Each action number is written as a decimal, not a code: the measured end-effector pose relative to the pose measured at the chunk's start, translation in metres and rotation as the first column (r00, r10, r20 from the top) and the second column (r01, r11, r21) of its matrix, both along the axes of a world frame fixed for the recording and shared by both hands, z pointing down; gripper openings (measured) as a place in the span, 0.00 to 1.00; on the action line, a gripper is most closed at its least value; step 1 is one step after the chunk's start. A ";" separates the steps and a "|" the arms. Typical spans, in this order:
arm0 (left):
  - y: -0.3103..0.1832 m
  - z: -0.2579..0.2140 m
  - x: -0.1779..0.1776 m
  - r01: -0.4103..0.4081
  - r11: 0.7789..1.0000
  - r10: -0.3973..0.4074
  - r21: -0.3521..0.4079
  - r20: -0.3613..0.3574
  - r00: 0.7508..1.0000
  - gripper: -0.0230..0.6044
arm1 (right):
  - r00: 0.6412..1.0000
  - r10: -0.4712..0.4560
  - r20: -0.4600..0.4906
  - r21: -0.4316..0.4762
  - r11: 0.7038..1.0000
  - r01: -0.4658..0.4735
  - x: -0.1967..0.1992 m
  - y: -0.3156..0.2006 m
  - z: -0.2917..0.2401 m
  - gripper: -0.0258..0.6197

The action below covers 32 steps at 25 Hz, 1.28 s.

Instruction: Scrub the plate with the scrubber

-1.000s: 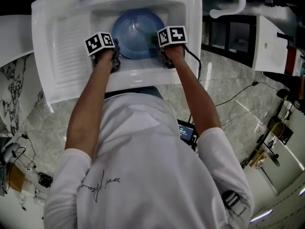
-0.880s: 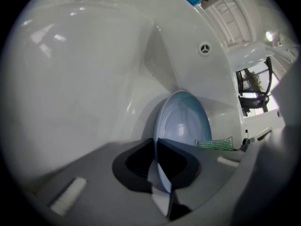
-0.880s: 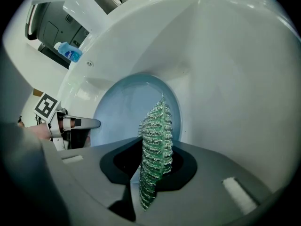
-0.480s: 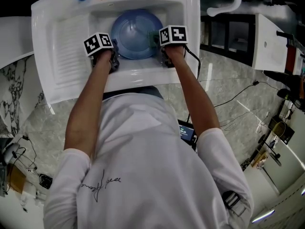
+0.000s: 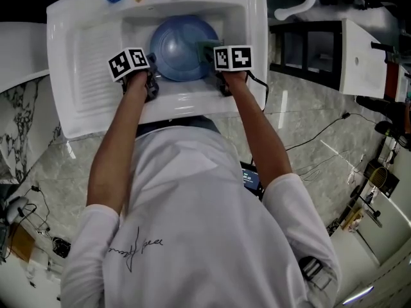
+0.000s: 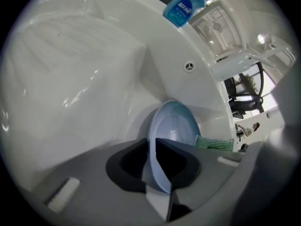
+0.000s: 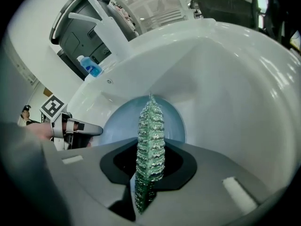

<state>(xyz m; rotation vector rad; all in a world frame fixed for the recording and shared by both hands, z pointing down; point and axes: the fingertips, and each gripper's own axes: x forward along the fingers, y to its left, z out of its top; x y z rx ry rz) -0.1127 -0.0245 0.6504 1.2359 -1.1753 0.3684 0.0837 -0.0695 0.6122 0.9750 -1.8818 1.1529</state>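
The left hand-held gripper [image 6: 157,173] clamps the plate [image 6: 176,126] by its rim; the right hand-held gripper [image 7: 149,182] pinches the scrubber [image 7: 150,135]. Plate likely stiff, slippery; scrubber soft.

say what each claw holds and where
Left claw grips the blue plate by its near rim; right claw pinches the green scrubber by its lower edge.

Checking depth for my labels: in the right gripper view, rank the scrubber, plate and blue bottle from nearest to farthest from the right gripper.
1. scrubber: clamped in the right gripper, centre.
2. plate: just behind the scrubber, down in the sink basin.
3. blue bottle: far upper left, on the sink's back ledge.
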 end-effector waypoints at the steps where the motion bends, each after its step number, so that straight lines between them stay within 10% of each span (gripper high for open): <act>1: -0.001 -0.003 -0.001 0.005 1.000 -0.005 0.012 0.003 1.000 0.15 | 1.000 -0.001 0.007 0.015 1.000 0.001 -0.001 -0.001 -0.003 0.14; 13: -0.001 -0.050 -0.022 0.063 0.979 -0.072 0.193 0.040 0.997 0.13 | 0.996 -0.029 0.090 0.231 0.973 0.008 -0.011 -0.010 -0.057 0.14; 24: -0.003 -0.114 -0.025 -0.011 0.912 -0.040 0.411 0.117 0.992 0.12 | 0.985 -0.067 0.156 0.394 0.919 0.000 -0.018 -0.010 -0.124 0.14; 32: -0.008 -0.186 -0.016 -0.098 0.780 -0.066 0.618 0.236 0.969 0.12 | 0.975 -0.098 0.197 0.494 0.870 -0.013 -0.009 -0.004 -0.170 0.14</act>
